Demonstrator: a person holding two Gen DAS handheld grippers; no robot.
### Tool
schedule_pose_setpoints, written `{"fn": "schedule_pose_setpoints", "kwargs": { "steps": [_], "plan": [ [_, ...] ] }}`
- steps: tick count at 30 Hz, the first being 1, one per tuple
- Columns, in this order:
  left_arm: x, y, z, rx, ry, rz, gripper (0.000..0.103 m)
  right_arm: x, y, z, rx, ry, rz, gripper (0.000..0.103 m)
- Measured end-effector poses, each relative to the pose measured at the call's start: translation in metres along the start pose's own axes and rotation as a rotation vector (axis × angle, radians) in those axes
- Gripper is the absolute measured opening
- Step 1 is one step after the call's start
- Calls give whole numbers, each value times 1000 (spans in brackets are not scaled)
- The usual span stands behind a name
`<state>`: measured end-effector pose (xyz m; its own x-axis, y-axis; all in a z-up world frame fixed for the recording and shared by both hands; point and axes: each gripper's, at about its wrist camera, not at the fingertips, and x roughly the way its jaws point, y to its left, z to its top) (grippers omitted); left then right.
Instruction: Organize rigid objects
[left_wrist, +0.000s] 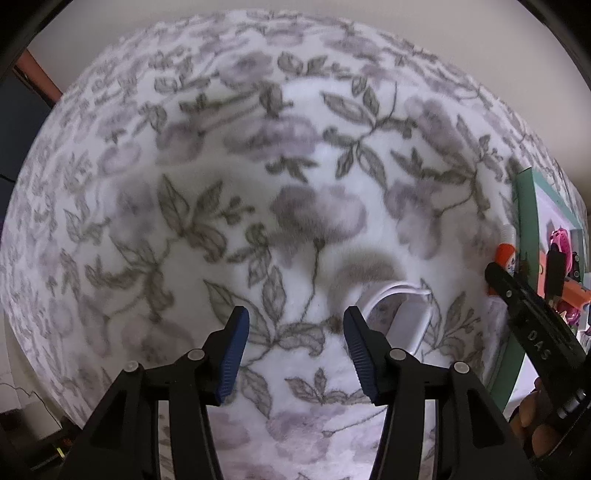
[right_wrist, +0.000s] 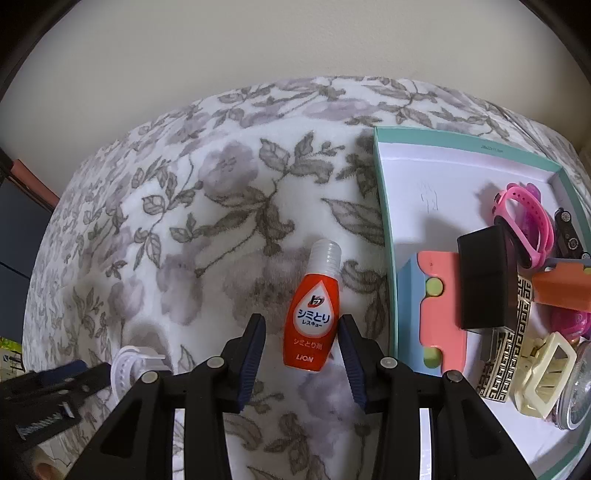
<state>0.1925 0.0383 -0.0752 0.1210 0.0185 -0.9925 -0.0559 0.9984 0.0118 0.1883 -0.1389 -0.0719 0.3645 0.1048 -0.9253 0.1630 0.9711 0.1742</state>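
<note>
While lying flat, orange bottle (right_wrist: 309, 323) sits between right gripper (right_wrist: 303, 354) jaws.

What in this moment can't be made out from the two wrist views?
- White band, left wrist view: partly hidden behind the left tool's finger; its type is unclear.
- Orange bottle, right wrist view: whether the right tool touches it is unclear.
- Tray contents, right wrist view: right-hand items cut off by the frame edge.
- Bottle, left wrist view: mostly hidden by the right tool.
</note>
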Motion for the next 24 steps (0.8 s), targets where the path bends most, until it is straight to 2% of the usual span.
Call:
{"fn": "schedule_pose_setpoints", "kwargs": {
  "steps": [4,9,14,17,20,24],
  "plan": [
    [-7,-5,6,11,-23,1,55,0,1,0,-4,-7,-6,44],
    [8,-21,1,61,8,9,55,2,2,2,-7,-14,-9,44],
    [18,-35,2,102,10,60,55,4,6,2,-44,-30,-29,42],
    [25,-46,0,136,9,120,43,7,10,2,-79,-44,-65,36],
    [26,-55,-2,148,7,115,30,8,12,1,-106,-60,-105,31],
    [30,-85,-12,176,1,121,12,9,14,0,-130,-72,-122,31]
  ]
}}
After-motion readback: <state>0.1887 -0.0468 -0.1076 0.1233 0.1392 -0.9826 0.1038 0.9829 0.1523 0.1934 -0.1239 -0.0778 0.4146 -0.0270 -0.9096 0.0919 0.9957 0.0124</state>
